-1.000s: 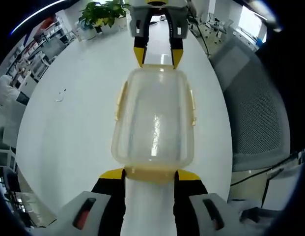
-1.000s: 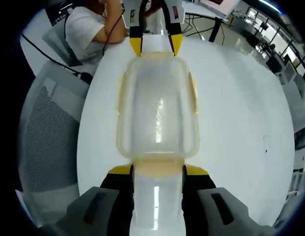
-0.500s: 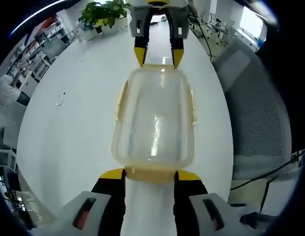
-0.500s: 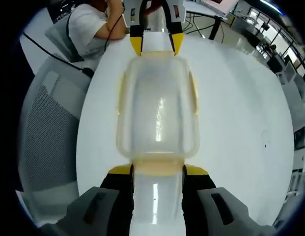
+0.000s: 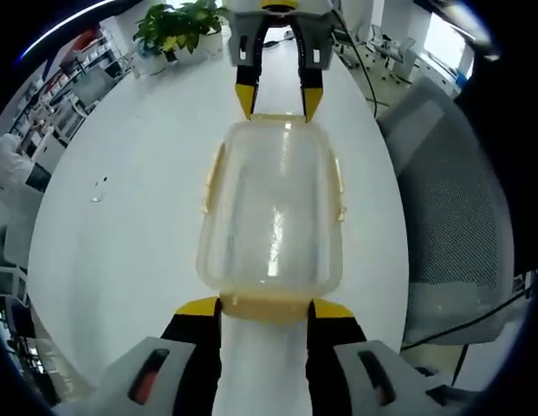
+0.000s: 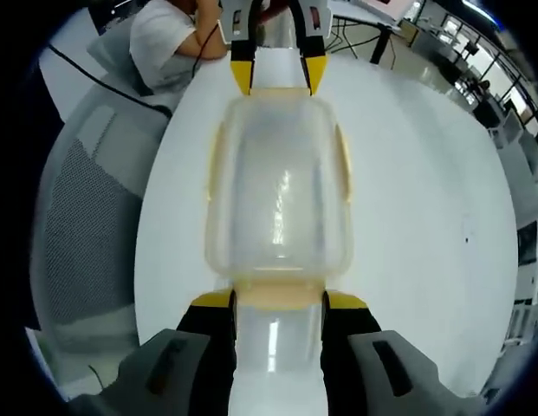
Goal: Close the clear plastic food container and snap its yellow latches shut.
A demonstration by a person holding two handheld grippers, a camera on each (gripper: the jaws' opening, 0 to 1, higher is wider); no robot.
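Clear container [image 5: 270, 212] sits mid-counter [image 5: 130, 225], lid on, held endwise: left gripper [image 5: 264, 309] and right gripper [image 6: 277, 302] both spread wide, tips against opposite end latches. Light, slick, flexy plastic; press latches squarely, not the walls.

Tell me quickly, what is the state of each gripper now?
Left gripper: open, jaws at the container's near end latch.
Right gripper: open, jaws at the opposite end latch.
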